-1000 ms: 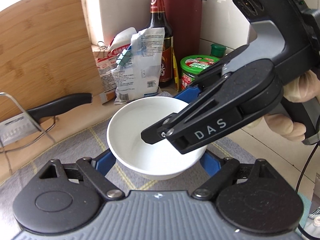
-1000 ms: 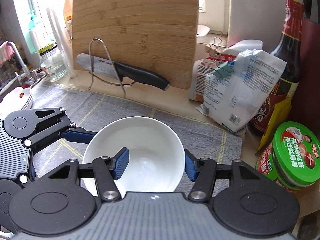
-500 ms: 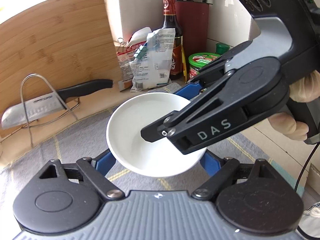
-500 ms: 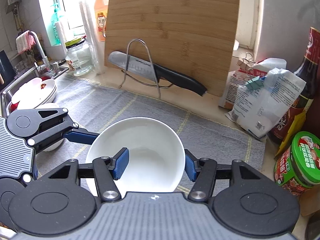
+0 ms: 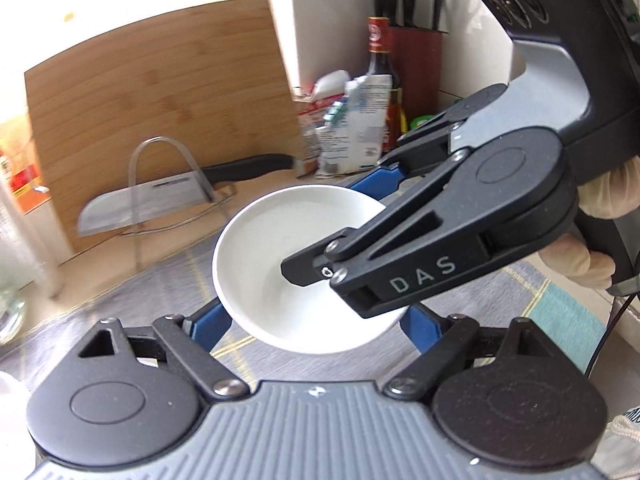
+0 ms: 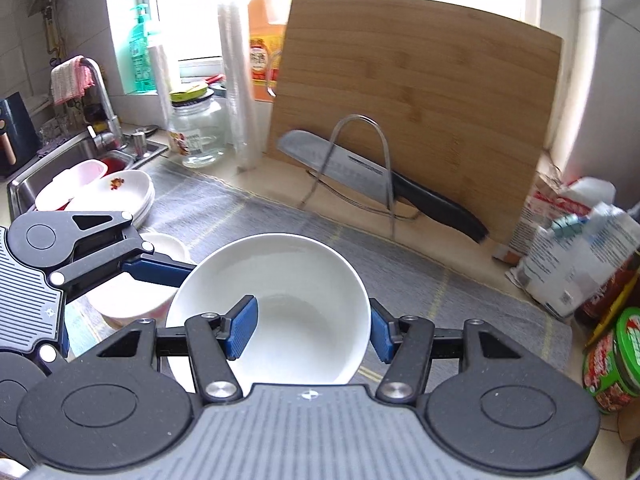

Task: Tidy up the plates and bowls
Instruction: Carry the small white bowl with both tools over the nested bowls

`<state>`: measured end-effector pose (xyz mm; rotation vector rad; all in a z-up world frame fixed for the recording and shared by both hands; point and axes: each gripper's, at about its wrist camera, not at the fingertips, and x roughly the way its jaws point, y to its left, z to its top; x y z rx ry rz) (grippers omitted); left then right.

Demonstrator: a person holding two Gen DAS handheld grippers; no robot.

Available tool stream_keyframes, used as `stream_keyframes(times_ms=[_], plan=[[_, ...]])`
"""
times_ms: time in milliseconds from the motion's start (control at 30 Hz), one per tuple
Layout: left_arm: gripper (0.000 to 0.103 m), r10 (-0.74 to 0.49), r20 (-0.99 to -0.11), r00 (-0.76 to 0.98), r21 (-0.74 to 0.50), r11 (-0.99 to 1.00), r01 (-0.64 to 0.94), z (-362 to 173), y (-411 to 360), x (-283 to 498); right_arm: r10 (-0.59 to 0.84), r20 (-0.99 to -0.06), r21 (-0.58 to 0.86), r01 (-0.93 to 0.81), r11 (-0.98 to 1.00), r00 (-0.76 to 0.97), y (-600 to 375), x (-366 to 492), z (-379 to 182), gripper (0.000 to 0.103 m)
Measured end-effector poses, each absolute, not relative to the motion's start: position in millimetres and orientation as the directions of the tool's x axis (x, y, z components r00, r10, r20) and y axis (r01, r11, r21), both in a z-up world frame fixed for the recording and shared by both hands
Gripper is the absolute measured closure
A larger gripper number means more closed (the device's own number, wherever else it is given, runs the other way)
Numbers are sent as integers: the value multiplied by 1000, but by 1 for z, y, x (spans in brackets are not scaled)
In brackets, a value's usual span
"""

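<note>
A white bowl (image 5: 296,272) (image 6: 288,300) hangs above the grey mat, held from two sides. My right gripper (image 6: 310,330) is shut on its right rim, one blue pad inside the bowl and one outside. My left gripper (image 5: 316,320) reaches under and around the bowl from the left, its blue fingers (image 6: 156,272) against the bowl's wall. A second white bowl (image 6: 136,296) sits on the mat just left of the held one. A stack of white plates (image 6: 120,192) lies at the sink's edge.
A bamboo cutting board (image 6: 416,108) leans on the back wall, with a knife (image 6: 380,184) in a wire stand before it. A glass jar (image 6: 196,128), a sink (image 6: 52,160), food bags (image 6: 580,244) and a green tub (image 6: 612,360) ring the grey mat (image 6: 400,272).
Both grippers have carried the bowl to the left along the counter. The sink, plates and second bowl have come into the right wrist view; bottles and bags have slid off right.
</note>
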<state>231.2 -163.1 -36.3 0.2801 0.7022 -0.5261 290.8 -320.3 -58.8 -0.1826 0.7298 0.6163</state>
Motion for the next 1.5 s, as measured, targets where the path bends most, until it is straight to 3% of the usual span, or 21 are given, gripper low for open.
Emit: stream_keyframes(times_ms=[733, 1500], plan=[[13, -224, -700, 678, 52, 931, 362, -35, -47, 220, 538, -688, -1, -742, 671, 487, -182, 294, -55, 39], [13, -225, -759, 611, 4, 937, 350, -57, -39, 225, 516, -756, 39, -758, 651, 403, -168, 300, -85, 39]])
